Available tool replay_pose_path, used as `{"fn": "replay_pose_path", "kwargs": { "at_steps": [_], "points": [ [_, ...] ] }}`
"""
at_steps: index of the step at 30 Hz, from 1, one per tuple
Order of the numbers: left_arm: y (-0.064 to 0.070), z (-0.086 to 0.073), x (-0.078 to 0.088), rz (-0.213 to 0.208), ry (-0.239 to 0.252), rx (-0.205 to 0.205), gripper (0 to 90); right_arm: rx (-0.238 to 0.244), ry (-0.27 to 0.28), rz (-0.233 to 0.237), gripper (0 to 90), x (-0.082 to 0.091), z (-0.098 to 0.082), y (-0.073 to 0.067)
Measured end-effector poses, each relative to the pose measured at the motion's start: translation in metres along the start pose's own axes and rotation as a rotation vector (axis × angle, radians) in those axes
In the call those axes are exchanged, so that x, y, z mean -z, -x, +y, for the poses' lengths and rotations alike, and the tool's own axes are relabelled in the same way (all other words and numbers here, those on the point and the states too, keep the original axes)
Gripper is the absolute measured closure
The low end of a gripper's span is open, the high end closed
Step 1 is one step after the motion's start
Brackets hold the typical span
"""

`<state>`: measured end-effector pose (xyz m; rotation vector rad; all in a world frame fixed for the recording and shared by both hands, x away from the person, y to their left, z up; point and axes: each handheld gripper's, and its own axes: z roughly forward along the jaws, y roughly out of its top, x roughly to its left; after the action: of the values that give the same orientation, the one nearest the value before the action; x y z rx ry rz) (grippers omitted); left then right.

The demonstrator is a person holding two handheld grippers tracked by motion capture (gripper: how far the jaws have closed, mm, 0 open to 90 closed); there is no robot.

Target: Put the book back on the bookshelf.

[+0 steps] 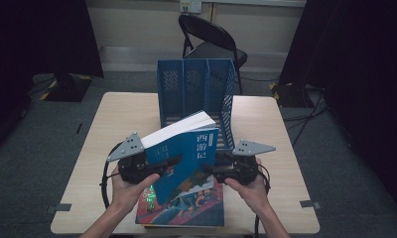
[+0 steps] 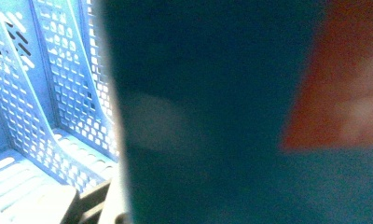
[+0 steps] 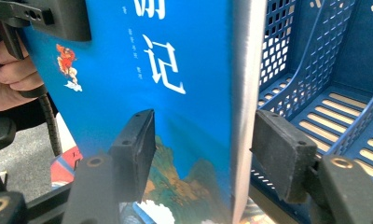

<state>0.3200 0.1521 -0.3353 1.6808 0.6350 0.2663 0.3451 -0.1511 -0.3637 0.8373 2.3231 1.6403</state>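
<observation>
A thick blue book (image 1: 186, 153) with white Chinese characters on its cover is held tilted above the table, page edges up. My left gripper (image 1: 174, 162) is shut on its left side, one black finger (image 3: 58, 18) lying across the cover. My right gripper (image 1: 209, 171) is shut on its lower right edge, with one pad on the cover and the other behind the edge (image 3: 203, 154). In the left gripper view the blue book (image 2: 222, 116) is a dark blur up close and hides the jaws. A second, colourful book (image 1: 186, 208) lies flat under it.
A blue perforated file rack (image 1: 196, 84) with three slots stands just behind the books, open towards me. It also shows in both gripper views (image 2: 58, 93) (image 3: 324, 70). Bare wooden table (image 1: 122, 119) lies to either side. A black folding chair (image 1: 211, 34) stands beyond the table.
</observation>
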Motion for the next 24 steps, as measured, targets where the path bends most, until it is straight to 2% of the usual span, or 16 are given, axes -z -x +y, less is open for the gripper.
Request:
{"fn": "replay_pose_path", "kwargs": {
  "at_steps": [2,3,8,13,15,18,24],
  "points": [
    [0.001,0.0,0.003,0.001,-0.001,-0.007,61.2,-0.006,0.0,-0.01,38.6,0.005,-0.002,0.001],
    [0.001,0.0,0.005,0.016,-0.01,-0.01,61.2,-0.013,0.001,-0.017,38.5,0.009,-0.005,0.003],
    [-0.004,0.001,0.008,0.03,-0.013,0.016,61.2,-0.035,-0.017,-0.053,36.9,0.023,-0.021,0.009],
    [-0.007,0.004,0.014,0.05,-0.027,-0.002,61.3,-0.081,-0.035,-0.084,35.0,0.036,-0.04,0.018],
    [-0.009,0.002,0.016,0.072,-0.021,0.021,61.3,-0.099,-0.05,-0.103,34.2,0.042,-0.051,0.023],
    [-0.014,0.0,0.02,0.07,-0.015,0.056,61.4,-0.12,-0.065,-0.127,33.8,0.047,-0.063,0.028],
    [-0.016,0.004,0.025,0.072,-0.031,0.053,61.4,-0.157,-0.076,-0.15,33.8,0.05,-0.074,0.038]
  ]
}}
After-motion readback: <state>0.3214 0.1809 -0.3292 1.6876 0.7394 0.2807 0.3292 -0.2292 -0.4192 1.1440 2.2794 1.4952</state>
